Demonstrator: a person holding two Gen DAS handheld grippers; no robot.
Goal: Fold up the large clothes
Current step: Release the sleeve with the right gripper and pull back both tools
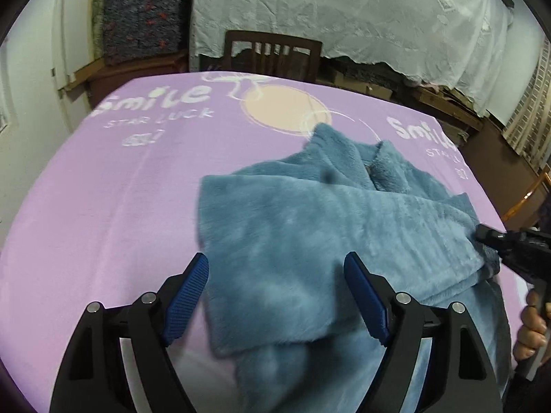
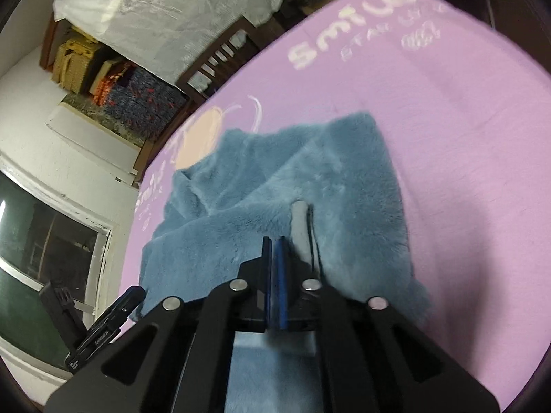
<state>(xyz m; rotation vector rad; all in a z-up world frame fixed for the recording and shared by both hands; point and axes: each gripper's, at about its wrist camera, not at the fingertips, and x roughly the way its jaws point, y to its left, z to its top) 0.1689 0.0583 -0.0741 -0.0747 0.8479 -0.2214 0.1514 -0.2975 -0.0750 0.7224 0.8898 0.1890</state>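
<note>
A fluffy blue garment (image 1: 310,227) lies partly folded on the purple cloth-covered table (image 1: 103,189), collar toward the far side. My left gripper (image 1: 277,268) is open just above its near left part, blue pads (image 1: 187,296) wide apart, holding nothing. My right gripper (image 1: 489,237) is at the garment's right edge, its tip against the fabric. In the right wrist view the garment (image 2: 310,179) spreads ahead on the table (image 2: 465,137), and the right gripper (image 2: 274,251) has its blue pads nearly together; a light strip of fabric stands beside them, and I cannot tell if it is pinched.
A dark wooden chair (image 1: 272,53) stands at the table's far edge, with a white draped sheet (image 1: 344,10) behind it. Stacked blankets and boxes (image 1: 141,17) fill the back left. A window (image 2: 44,241) is beside the table. A hand (image 1: 532,330) holds the right gripper.
</note>
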